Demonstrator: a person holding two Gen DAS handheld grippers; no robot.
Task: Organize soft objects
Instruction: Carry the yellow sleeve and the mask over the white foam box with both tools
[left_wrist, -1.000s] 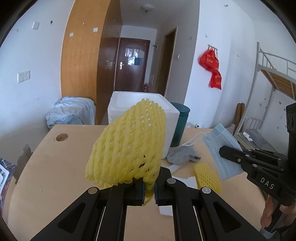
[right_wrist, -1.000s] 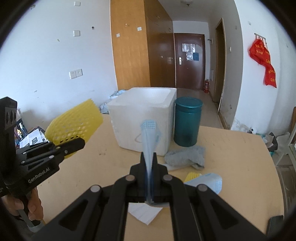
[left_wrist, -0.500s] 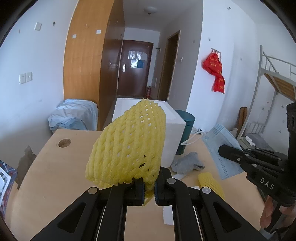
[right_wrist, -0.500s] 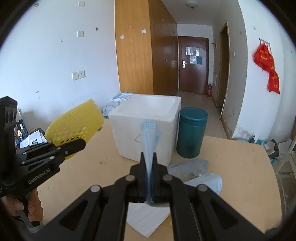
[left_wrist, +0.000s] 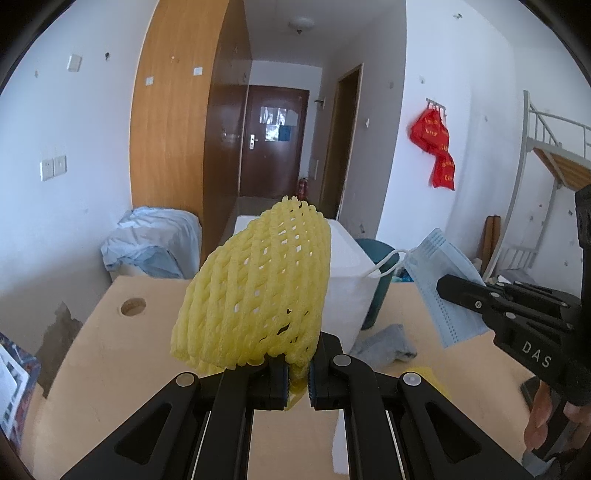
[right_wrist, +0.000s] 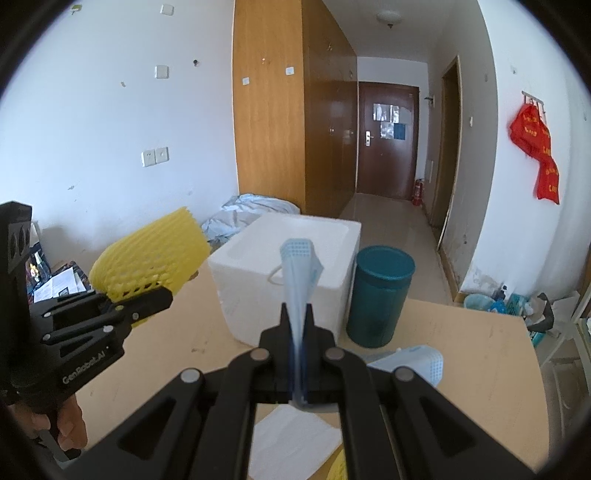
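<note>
Left gripper clamped on yellow foam net, raised above wooden table. Right gripper clenched on blue face mask, raised before white foam box. Teal canister beside box; grey cloth on table.

White walls, tall wooden wardrobe — dark door beyond.

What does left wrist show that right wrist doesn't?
Left wrist only: the grey cloth on the table, the table's round hole and a bunk bed frame.
Right wrist only: a second blue mask lying flat, white paper and the foam box's open top.
Both: the yellow foam net in the left gripper, the held blue mask in the right gripper, the white foam box and the teal canister.
</note>
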